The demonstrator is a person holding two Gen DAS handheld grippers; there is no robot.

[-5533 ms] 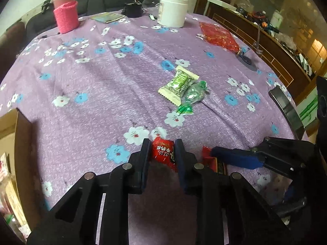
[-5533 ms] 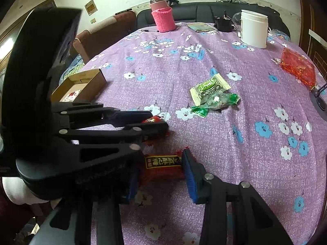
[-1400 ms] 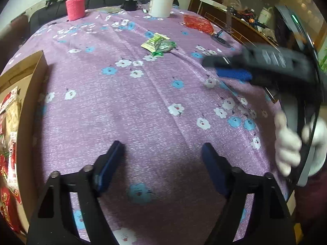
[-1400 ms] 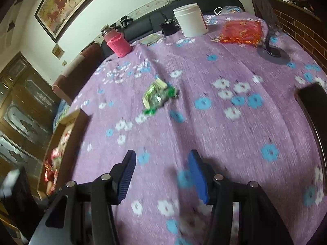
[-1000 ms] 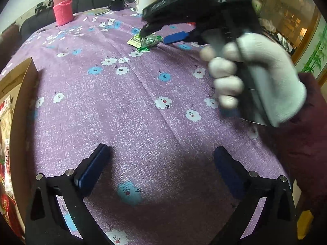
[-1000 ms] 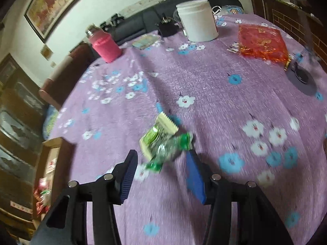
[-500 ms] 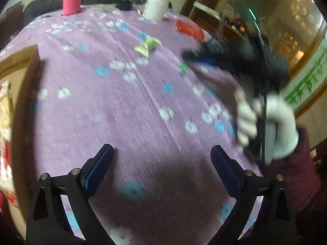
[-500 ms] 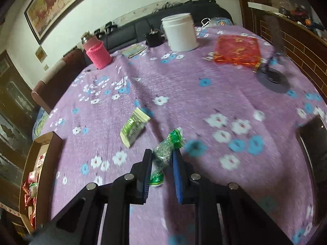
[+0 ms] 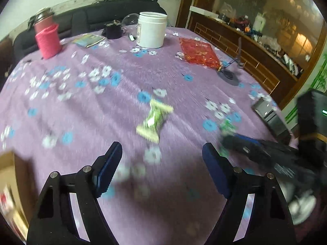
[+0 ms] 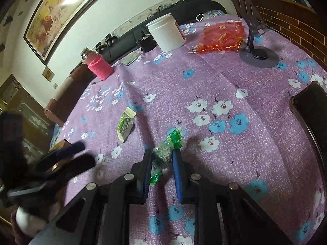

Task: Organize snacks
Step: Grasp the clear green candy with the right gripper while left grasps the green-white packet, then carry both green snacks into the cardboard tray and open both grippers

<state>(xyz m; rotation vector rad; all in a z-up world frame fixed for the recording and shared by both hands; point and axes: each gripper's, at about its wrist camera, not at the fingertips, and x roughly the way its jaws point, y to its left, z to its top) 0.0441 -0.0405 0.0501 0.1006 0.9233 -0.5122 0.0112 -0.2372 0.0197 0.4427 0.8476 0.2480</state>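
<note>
1. The right hand-held gripper is seen clenched on the green candy bag, which is held between the blue pads just above the worktop.
2. The left hand-held gripper is seen released, jaws wide apart and nothing between them; the pale green snack packet is lying flat on the worktop just ahead of it, blurred.
3. The worktop is covered with a purple cloth printed with white and blue flowers. A white jar, a pink-sleeved flask, a red mesh bag and a phone stand are seen at the far side; the cardboard box is at the left edge.
4. A dark sofa and a framed painting are seen behind the worktop.
5. Versus 0.5 s ago: the grip on the candy bag is unchanged, and the left hand-held gripper has been brought much closer to the packet.
</note>
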